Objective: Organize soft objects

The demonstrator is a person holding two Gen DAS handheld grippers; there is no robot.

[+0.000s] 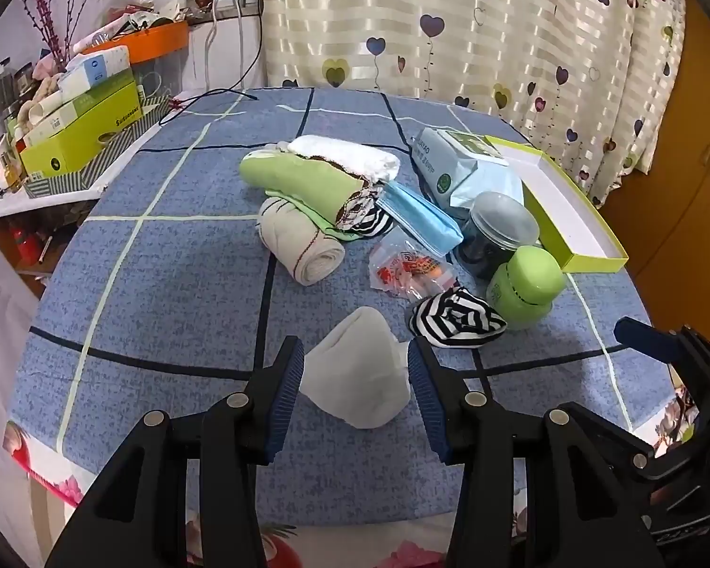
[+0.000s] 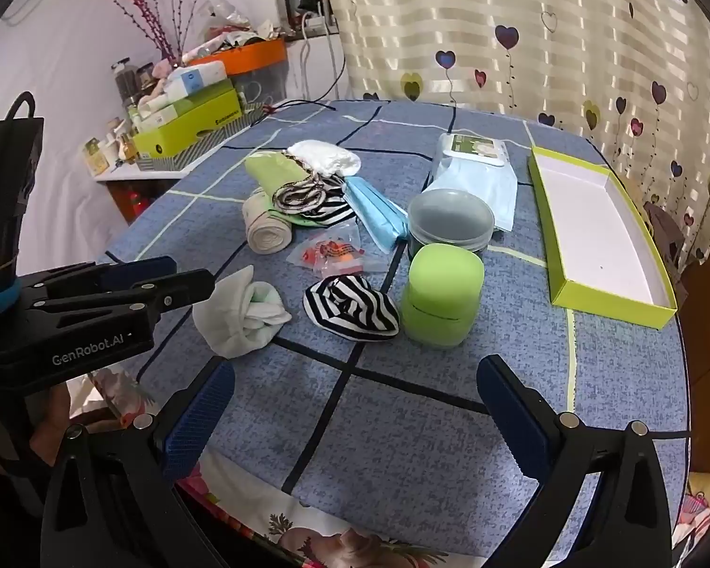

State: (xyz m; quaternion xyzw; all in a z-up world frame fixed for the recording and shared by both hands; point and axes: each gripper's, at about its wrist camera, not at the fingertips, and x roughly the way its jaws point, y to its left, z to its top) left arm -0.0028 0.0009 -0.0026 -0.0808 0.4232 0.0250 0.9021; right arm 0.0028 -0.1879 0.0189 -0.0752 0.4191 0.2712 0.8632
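Observation:
A white rolled sock [image 1: 359,378] [image 2: 241,315] lies on the blue checked cloth [image 1: 165,293]. My left gripper [image 1: 355,378] is open, its blue pads on either side of the sock, not squeezing it; it also shows in the right wrist view [image 2: 184,279]. A black-and-white striped sock ball [image 1: 454,317] [image 2: 350,307] lies just right of it. Further back lie a cream roll [image 1: 303,241], a green cloth roll [image 1: 303,180] and a white cloth [image 1: 350,154]. My right gripper [image 2: 355,407] is open and empty over bare cloth near the table's front.
A lime-green open box [image 2: 596,232] lies at the right. A green jar [image 2: 442,303], a dark lidded jar [image 2: 449,222], a wipes pack [image 2: 473,165], blue masks [image 2: 378,210] and a small plastic bag [image 2: 336,253] crowd the middle. A cluttered shelf [image 1: 71,128] stands at left.

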